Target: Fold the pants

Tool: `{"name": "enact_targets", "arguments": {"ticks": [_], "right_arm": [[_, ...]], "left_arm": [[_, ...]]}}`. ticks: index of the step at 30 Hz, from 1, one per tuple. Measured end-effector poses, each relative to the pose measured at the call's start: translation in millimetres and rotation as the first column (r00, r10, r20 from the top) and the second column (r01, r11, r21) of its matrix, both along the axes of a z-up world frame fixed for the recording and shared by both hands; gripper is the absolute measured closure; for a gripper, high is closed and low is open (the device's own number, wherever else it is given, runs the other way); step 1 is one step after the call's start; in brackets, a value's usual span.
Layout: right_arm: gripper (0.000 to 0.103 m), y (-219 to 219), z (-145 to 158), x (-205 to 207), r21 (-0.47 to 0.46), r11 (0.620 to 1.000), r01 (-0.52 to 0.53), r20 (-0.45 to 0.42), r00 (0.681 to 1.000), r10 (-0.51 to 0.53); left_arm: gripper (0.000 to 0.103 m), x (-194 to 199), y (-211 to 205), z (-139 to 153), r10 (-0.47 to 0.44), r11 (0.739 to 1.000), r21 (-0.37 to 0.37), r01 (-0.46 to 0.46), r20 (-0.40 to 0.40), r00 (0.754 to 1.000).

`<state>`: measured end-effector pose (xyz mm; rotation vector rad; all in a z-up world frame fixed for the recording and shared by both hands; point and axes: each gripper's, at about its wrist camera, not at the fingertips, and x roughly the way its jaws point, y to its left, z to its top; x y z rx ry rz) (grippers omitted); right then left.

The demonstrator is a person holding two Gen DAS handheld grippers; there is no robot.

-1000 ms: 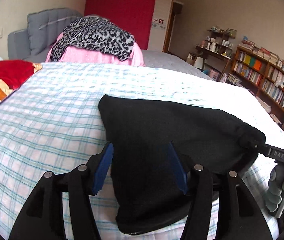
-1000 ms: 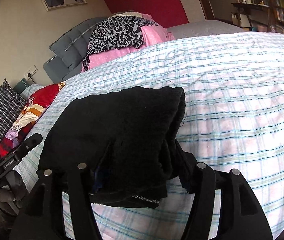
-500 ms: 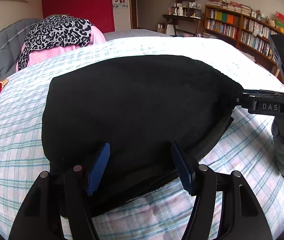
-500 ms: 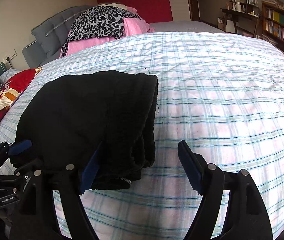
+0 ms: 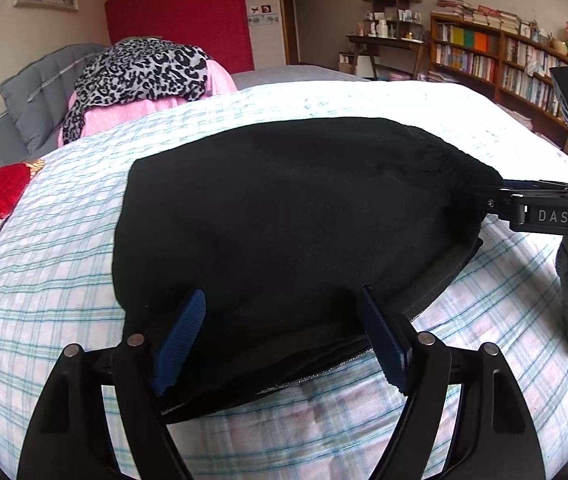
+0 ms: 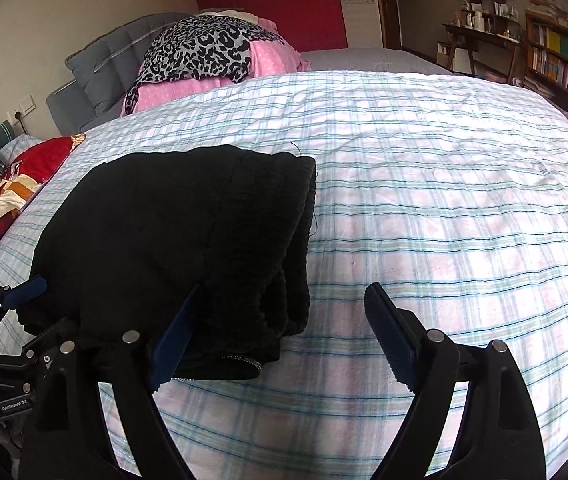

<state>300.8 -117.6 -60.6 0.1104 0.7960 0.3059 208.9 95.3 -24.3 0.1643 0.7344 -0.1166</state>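
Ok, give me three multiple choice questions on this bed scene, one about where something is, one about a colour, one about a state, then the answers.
1. Where do the folded pants lie?
A. on the checked bedspread
B. on the bookshelf
C. on the grey headboard

2. What colour are the pants?
A. pink
B. black
C. red

3. How does the right gripper stand?
A. shut on the pants
B. shut on the bedspread
C. open, gripping nothing

Answers:
1. A, the right wrist view shows the dark bundle resting on the checked cover, with the leopard-print cloth further back.
2. B, the bundle is black in both views.
3. C, its jaws have just been opening; only its left pad is at the pants' edge and bare bedspread shows across the rest of the gap. The left gripper is open too, its pads apart over the near hem.
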Motion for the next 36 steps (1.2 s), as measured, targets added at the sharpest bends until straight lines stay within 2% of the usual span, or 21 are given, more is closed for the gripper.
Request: {"name": "enact_targets", "arguments": {"ticks": [7,10,16,21,24,33,36], "right_arm": [[0.017,-1,16,-16,0.019,1.0,0.006,0.07,0.998,-0.007],[0.01,-2,21,-29,0.043,0.999,0.001,0.102,0.995,-0.005],[0.008,1,29,-47,0.079,0.996,-0.03,0.146,0.989,0.019],[0.005,10,29,-50,0.057,0.997,-0.058,0.152,0.987,0.048],[0.004,13,30,-51,0.053,0.996,-0.065,0.16,0.986,0.056],[0.003,25,29,-55,0.032,0.994,-0.102,0.169,0.981,0.096],[0.003,32,29,-57,0.019,0.992,-0.125,0.167,0.979,0.12]], "left_arm": [[0.025,-15,4,11,0.103,0.994,-0.025,-0.102,0.064,0.993],[0.025,-18,7,14,0.133,0.99,-0.048,-0.13,0.076,0.988],[0.025,-20,9,16,0.16,0.986,-0.056,-0.155,0.085,0.984],[0.025,-23,11,18,0.169,0.985,-0.056,-0.164,0.099,0.981],[0.016,-24,11,19,0.171,0.985,-0.058,-0.165,0.104,0.98],[0.01,-24,16,23,0.195,0.978,-0.091,-0.186,0.11,0.975],[0.006,-24,16,22,0.219,0.974,-0.081,-0.21,0.111,0.97]]}}
